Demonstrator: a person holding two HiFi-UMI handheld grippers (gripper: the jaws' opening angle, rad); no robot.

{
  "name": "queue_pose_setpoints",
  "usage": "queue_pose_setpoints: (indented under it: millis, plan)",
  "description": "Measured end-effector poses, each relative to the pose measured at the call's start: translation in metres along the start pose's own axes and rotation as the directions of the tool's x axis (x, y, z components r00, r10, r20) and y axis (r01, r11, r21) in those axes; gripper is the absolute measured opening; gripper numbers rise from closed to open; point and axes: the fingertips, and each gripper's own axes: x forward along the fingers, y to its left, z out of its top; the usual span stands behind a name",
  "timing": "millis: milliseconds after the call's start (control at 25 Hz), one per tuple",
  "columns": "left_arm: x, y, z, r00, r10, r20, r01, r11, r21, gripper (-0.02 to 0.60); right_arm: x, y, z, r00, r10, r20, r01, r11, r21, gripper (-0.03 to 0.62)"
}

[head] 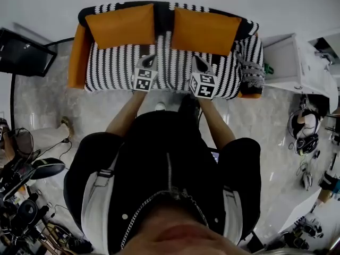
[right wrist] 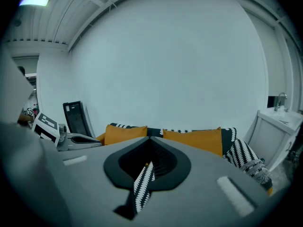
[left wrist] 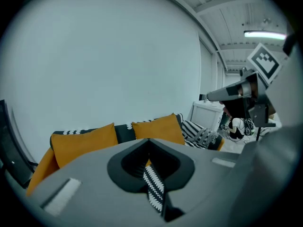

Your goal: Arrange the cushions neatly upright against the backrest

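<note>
A boxy sofa [head: 175, 73] in a ribbed black-and-white striped cover with orange sides fills the top of the head view, standing on a glossy marbled floor [head: 48, 108]. Two plump, smooth orange rectangles, the left cushion [head: 121, 25] and the right cushion [head: 206, 32], stand side by side against its backrest. Just below them, over the seat, the wedge-shaped grey left gripper [head: 150, 60] and right gripper [head: 199, 61] each have their jaws clenched together on nothing.
</note>
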Motion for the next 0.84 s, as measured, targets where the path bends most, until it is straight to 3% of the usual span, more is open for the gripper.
queue_pose_setpoints:
  millis: [360, 840]
  plan:
    - [-0.011, 0.016, 0.003, 0.999, 0.029, 0.017, -0.029, 1.0, -0.009, 0.009, 0.004, 0.022, 0.014, 0.999, 0.048, 0.017, -0.047, 0.998, -0.045, 0.002]
    - [0.003, 0.021, 0.013, 1.0, 0.009, 0.02, -0.009, 1.0, -0.004, 0.009, 0.01, 0.022, 0.025, 0.998, 0.062, 0.023, -0.061, 0.997, -0.038, 0.002]
